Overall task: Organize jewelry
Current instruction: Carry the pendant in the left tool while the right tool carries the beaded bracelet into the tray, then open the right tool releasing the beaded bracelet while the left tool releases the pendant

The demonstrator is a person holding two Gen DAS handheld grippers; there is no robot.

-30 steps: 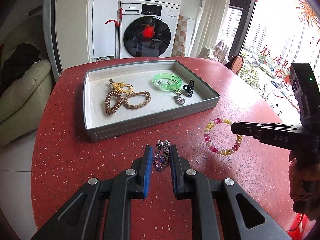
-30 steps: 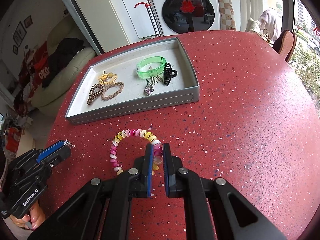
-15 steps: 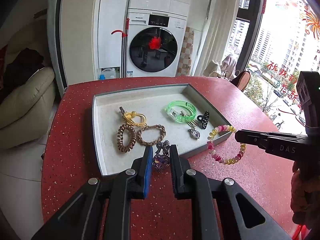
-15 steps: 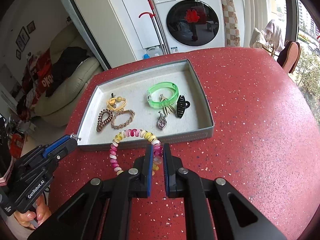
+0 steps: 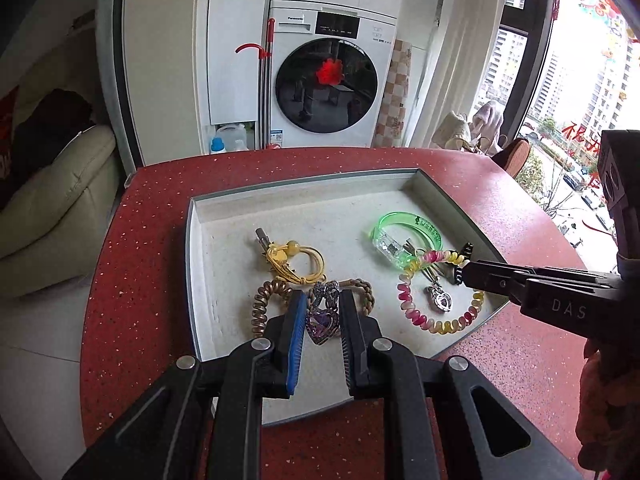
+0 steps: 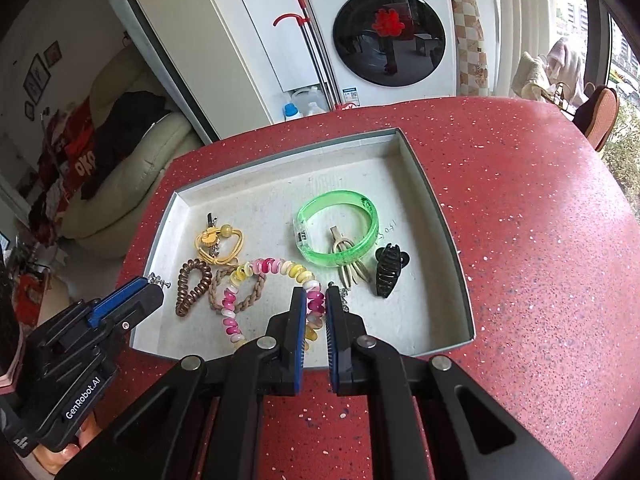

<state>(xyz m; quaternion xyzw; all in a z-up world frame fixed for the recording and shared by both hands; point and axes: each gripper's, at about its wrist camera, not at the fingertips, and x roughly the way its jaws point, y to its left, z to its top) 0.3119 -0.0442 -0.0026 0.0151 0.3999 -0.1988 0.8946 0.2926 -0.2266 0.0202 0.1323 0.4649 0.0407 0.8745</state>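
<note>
My left gripper (image 5: 323, 312) is shut on a purple heart brooch (image 5: 321, 322) with a silver bow, held above the near part of the grey tray (image 5: 304, 188). My right gripper (image 6: 316, 304) is shut on a pink and yellow coil bracelet (image 6: 276, 267), held over the tray (image 6: 280, 140); it also shows in the left wrist view (image 5: 404, 296). In the tray lie a green bangle (image 6: 340, 226), a black claw clip (image 6: 388, 270), a beige clip (image 6: 348, 258), a yellow hair tie (image 6: 218, 242), a brown coil tie (image 6: 192, 288), a braided tie (image 6: 248, 300) and a heart pendant (image 5: 442, 300).
The tray sits on a round red speckled table (image 6: 540, 240). A washing machine (image 5: 328, 76) and a mop stand behind it. A cream sofa (image 5: 48, 192) is at the left and a chair (image 6: 600, 116) at the right by the window.
Both grippers have moved forward from the bare table to above the tray, each still carrying its piece.
</note>
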